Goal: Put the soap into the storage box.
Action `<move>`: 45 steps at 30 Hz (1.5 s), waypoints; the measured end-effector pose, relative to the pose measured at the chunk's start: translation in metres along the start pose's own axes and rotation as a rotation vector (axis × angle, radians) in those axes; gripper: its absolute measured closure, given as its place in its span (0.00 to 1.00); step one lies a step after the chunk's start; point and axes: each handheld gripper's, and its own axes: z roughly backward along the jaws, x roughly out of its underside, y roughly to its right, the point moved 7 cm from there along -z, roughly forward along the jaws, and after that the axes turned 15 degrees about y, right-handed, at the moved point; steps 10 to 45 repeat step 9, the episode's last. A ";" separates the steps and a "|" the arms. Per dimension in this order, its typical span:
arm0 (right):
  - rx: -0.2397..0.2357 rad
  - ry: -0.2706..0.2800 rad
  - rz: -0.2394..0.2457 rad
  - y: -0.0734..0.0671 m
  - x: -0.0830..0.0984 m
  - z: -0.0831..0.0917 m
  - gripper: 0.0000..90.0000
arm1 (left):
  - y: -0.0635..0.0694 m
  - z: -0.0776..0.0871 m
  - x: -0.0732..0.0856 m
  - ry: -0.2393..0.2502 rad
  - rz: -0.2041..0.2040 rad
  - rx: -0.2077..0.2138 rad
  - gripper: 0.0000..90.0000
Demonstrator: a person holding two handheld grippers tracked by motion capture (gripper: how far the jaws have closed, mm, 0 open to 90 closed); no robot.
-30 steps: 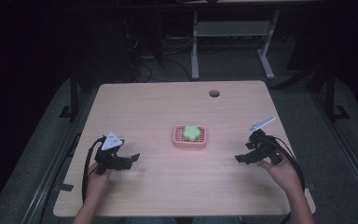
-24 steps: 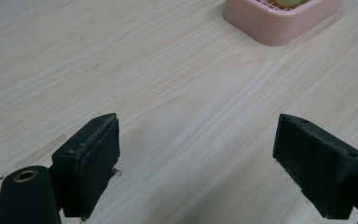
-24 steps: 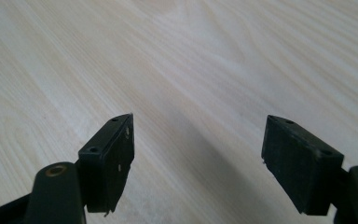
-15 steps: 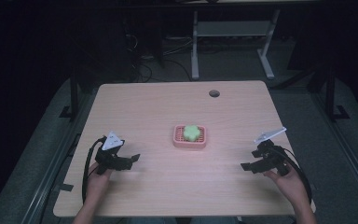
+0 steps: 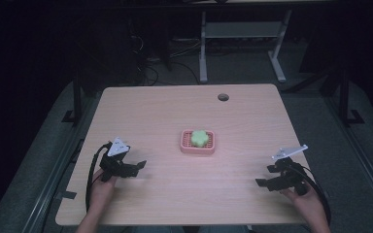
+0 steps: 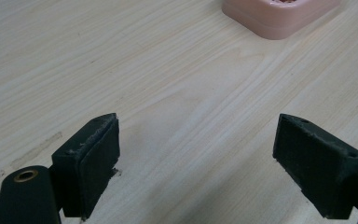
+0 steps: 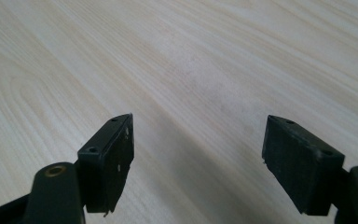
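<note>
High view: I see the pink tray (image 5: 197, 142) at the centre of the wooden worktop (image 5: 165, 111), carrying a green item (image 5: 199, 137), possibly a sponge. The left gripper (image 5: 137, 167) sits near the front left and the right gripper (image 5: 264, 177) near the front right, both well apart from the tray.

Left gripper view: jaws spread wide, empty, over bare worktop; the tray's corner lies ahead.

Right gripper view: jaws spread, empty.

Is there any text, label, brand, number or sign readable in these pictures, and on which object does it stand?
None: no readable text on any object.
The pink tray, the green piece in it and the table carry no visible print.
The left claw and the right claw show no visible marking.
</note>
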 end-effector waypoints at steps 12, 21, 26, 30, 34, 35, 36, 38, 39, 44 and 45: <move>0.021 0.048 -0.001 -0.005 0.012 0.009 0.26 | 0.002 -0.003 0.002 -0.016 0.000 0.003 0.16; 0.021 0.048 -0.001 -0.005 0.012 0.009 0.26 | 0.002 -0.003 0.002 -0.016 0.000 0.003 0.16; 0.021 0.048 -0.001 -0.005 0.012 0.009 0.26 | 0.002 -0.003 0.002 -0.016 0.000 0.003 0.16; 0.021 0.048 -0.001 -0.005 0.012 0.009 0.26 | 0.002 -0.003 0.002 -0.016 0.000 0.003 0.16; 0.021 0.048 -0.001 -0.005 0.012 0.009 0.26 | 0.002 -0.003 0.002 -0.016 0.000 0.003 0.16; 0.021 0.048 -0.001 -0.005 0.012 0.009 0.26 | 0.002 -0.003 0.002 -0.016 0.000 0.003 0.16; 0.021 0.048 -0.001 -0.005 0.012 0.009 0.26 | 0.002 -0.003 0.002 -0.016 0.000 0.003 0.16; 0.021 0.048 -0.001 -0.005 0.012 0.009 0.26 | 0.002 -0.003 0.002 -0.016 0.000 0.003 0.16; 0.021 0.048 -0.001 -0.005 0.012 0.009 0.26 | 0.002 -0.003 0.002 -0.016 0.000 0.003 0.16; 0.021 0.048 -0.001 -0.005 0.012 0.009 0.26 | 0.002 -0.003 0.002 -0.016 0.000 0.003 0.16; 0.021 0.048 -0.001 -0.005 0.012 0.009 0.26 | 0.002 -0.003 0.002 -0.016 0.000 0.003 0.16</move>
